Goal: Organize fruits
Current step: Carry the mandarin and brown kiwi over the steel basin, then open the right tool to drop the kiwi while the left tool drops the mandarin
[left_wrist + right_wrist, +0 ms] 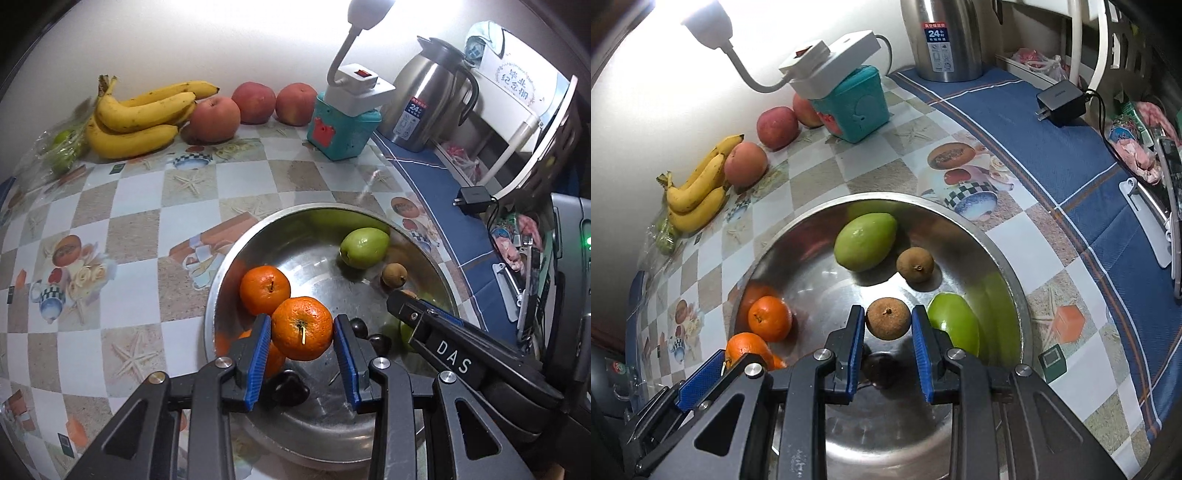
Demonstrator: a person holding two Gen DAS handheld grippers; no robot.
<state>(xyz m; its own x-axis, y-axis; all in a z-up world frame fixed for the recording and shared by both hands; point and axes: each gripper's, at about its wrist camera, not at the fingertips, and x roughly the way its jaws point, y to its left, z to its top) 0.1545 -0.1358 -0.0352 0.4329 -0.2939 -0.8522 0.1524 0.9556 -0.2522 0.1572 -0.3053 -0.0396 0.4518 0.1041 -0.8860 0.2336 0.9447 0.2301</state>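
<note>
A steel bowl on the table holds fruit. My left gripper is shut on an orange tangerine and holds it above the bowl; it also shows in the right wrist view. A second tangerine lies beside it. My right gripper is shut on a small brown round fruit over the bowl. Its arm shows in the left wrist view. Green fruits, another brown fruit and dark chestnuts lie in the bowl.
Bananas, three red apples and bagged green fruit lie along the back wall. A teal box carries a white lamp base. A steel thermos, a black charger and clutter stand to the right on blue cloth.
</note>
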